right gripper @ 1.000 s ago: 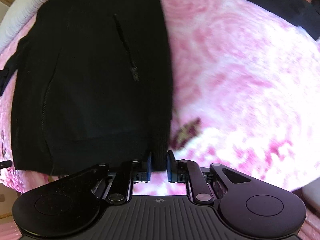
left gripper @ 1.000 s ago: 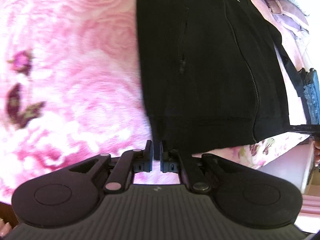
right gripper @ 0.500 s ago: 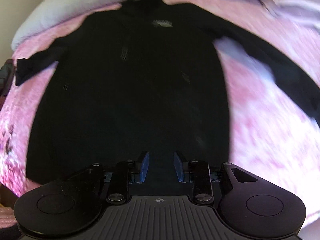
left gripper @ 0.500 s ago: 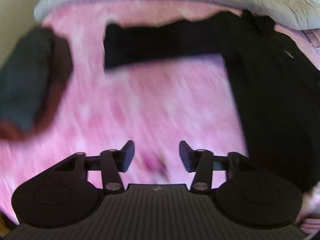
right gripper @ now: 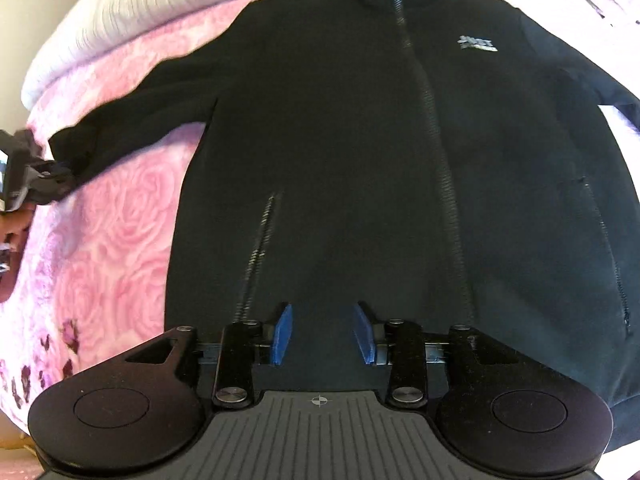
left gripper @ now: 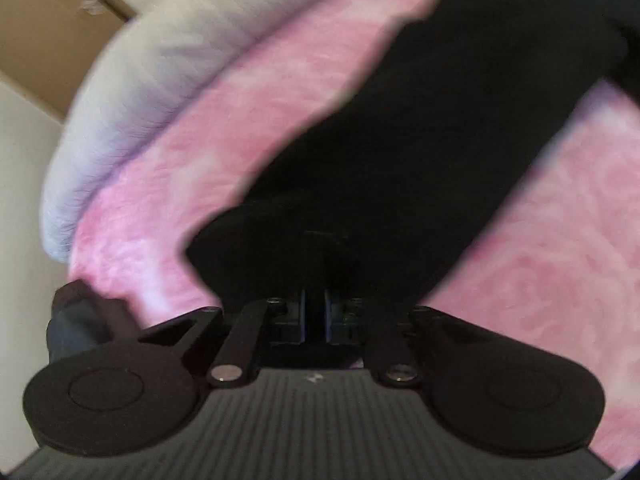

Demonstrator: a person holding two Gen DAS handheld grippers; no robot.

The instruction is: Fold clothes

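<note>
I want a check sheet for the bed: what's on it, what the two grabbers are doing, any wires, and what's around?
Surface: pink rose blanket on a bed.
Job's things: black zip jacket spread flat, front up, sleeves out to the sides.
Clutter: dark bundle at the bed's edge, too blurred to name.
Grippers: left gripper shut on the sleeve cuff; right gripper above the hem, jaws opening, nothing pinched.
Cables: nothing seen.
Surroundings: white ribbed bedding beyond the jacket; pale wall and brown panel.
</note>
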